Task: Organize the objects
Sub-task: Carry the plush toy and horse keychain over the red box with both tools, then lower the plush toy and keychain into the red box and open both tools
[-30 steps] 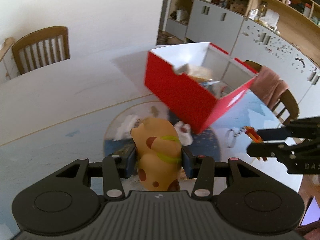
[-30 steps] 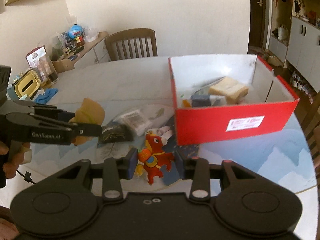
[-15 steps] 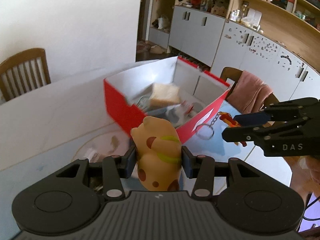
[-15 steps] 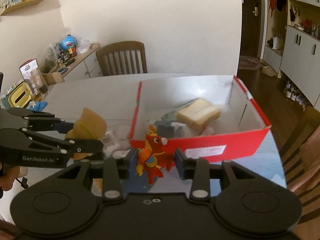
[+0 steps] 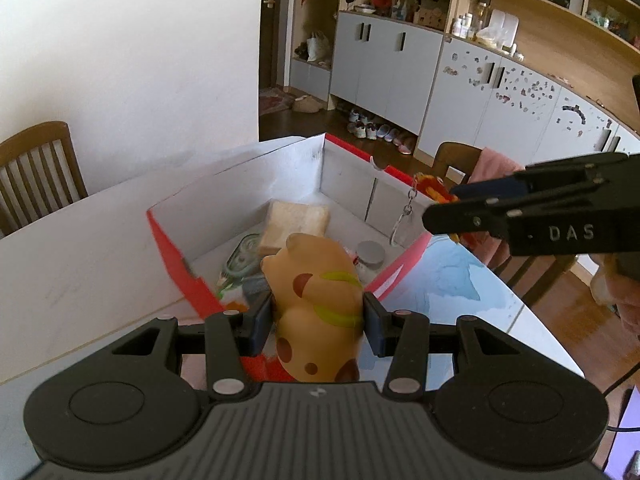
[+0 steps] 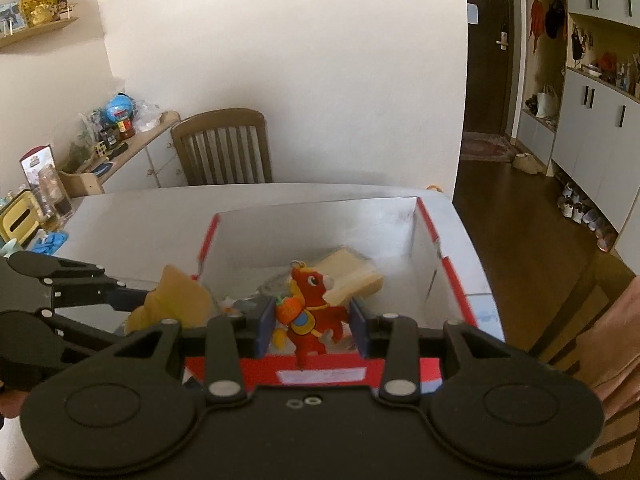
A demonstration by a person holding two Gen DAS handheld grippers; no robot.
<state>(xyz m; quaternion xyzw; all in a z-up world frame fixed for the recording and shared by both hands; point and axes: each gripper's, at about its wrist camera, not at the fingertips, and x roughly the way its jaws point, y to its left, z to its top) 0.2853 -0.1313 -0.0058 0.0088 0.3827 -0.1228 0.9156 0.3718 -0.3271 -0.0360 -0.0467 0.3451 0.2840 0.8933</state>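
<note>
Both grippers now over red box (image 5: 182,264) — left gripper (image 5: 318,316) clamps spotted toy (image 5: 320,300), right gripper (image 6: 312,326) clamps red keychain (image 6: 310,312).

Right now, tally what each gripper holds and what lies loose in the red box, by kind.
Toys held in grippers: 2, the tan spotted toy in the left gripper and the red horse keychain in the right gripper.
Bread slices in the red box: 1.
Round grey lids: 1.
Clear packets: 1.
Total: 5. Some other items at the box's near end are too hidden to count.
</note>
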